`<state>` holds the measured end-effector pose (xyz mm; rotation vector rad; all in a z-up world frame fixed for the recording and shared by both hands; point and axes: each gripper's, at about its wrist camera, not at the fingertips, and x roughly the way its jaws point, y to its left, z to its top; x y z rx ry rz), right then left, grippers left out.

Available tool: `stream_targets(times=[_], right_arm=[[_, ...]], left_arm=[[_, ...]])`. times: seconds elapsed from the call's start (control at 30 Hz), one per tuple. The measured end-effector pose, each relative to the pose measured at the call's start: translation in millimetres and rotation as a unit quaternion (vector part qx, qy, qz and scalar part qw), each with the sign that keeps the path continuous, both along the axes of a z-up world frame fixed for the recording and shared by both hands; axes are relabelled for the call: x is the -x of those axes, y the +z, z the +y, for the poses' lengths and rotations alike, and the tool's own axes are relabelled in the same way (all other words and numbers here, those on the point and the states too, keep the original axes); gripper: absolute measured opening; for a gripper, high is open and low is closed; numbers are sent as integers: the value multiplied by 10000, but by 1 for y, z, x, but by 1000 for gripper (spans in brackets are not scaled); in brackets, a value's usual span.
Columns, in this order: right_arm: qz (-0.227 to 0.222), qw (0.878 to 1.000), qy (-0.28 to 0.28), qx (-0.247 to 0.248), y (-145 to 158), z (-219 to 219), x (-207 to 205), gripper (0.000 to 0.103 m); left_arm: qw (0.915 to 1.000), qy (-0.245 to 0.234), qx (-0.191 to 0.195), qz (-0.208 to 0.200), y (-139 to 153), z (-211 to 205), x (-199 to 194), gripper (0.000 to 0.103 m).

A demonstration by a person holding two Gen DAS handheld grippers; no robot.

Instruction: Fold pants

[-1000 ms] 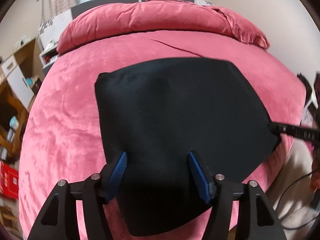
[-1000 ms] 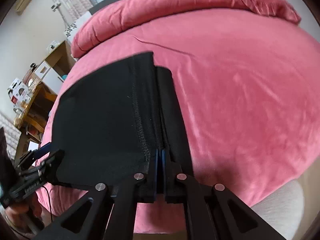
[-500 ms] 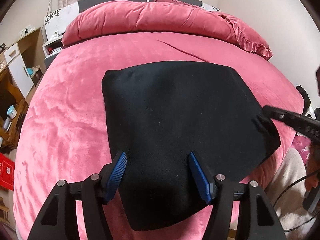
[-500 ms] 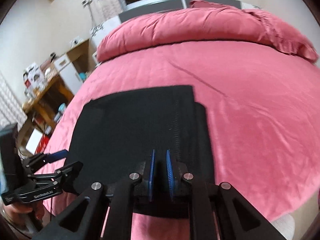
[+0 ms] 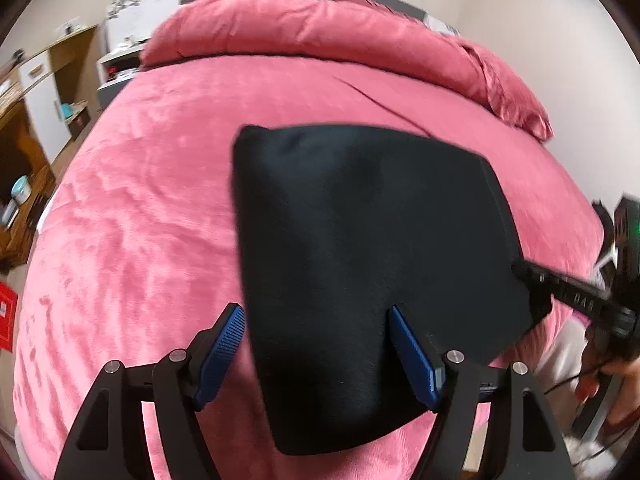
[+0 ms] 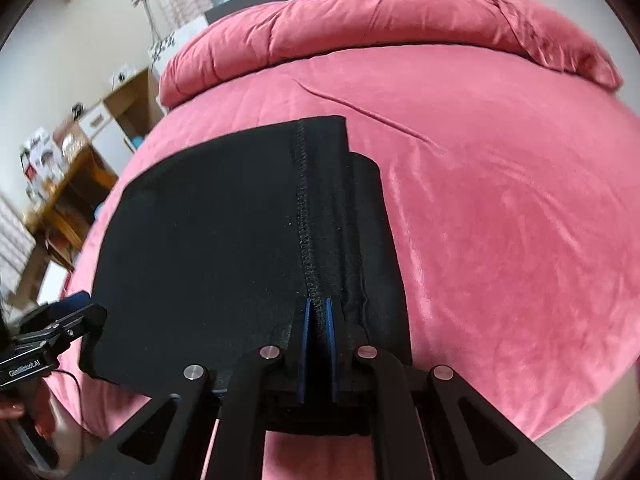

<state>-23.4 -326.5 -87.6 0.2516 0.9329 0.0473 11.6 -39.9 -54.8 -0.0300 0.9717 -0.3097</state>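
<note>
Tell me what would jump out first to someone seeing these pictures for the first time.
The folded black pants stand out, lying dark against the pink bed cover near its front edge. Next come the right tongs, whose blue pads are closing on the stitched seam at the pants' near edge. The left tongs are opening over the pants' other side, gripping nothing.
</note>
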Motion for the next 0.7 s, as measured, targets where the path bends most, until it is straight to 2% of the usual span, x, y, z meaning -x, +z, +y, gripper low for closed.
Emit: stream_targets(times=[0.2, 0.4, 0.7], right_arm=[[0, 10000, -53, -14, 4, 1, 5, 7], [27, 10000, -62, -23, 10, 4, 5, 10], [-56, 9997, 42, 249, 14, 9, 4, 14]], left_arm=[[9997, 212, 63, 75, 0, 13, -2, 75], [9998, 173, 48, 124, 0, 13, -2, 75], [9993, -27, 202, 298, -6, 10, 1, 75]])
